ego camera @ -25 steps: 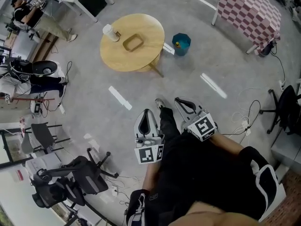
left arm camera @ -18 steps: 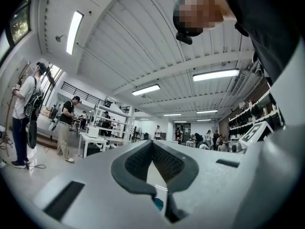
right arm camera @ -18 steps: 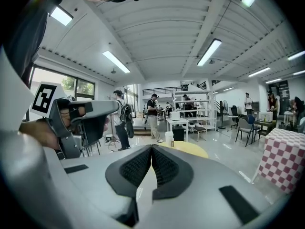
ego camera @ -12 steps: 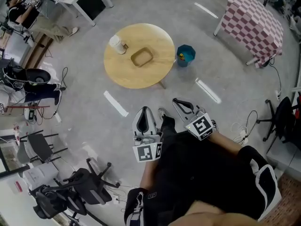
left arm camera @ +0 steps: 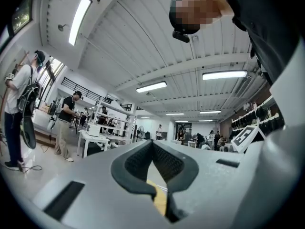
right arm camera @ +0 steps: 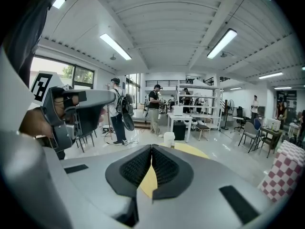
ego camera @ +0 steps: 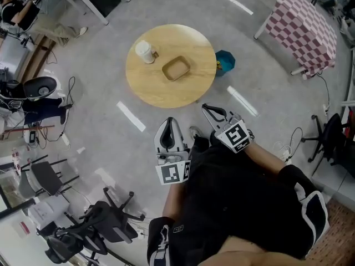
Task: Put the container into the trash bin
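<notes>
Plainly, the container [ego camera: 176, 68], a shallow tan dish, is seen near the middle of the round table [ego camera: 145, 90]; a white cup [ego camera: 145, 51] is set to its left, apart from it; the bin [ego camera: 226, 61] is stood on the floor just beside the table's edge. The container is judged light and stiff, perhaps thin-walled; a hold on one rim wall is advised, one jaw inside and one outside, with little squeeze. Both claws are held well short of the table; the left gripper [ego camera: 170, 126] is clenched on nothing; the right gripper [ego camera: 209, 111] is likewise clenched and empty. Container and bin are shown by the head view alone; in the right gripper view only the cup and some tabletop are made out beyond the closed jaws; in the left gripper view a mere sliver of tabletop is glimpsed.
</notes>
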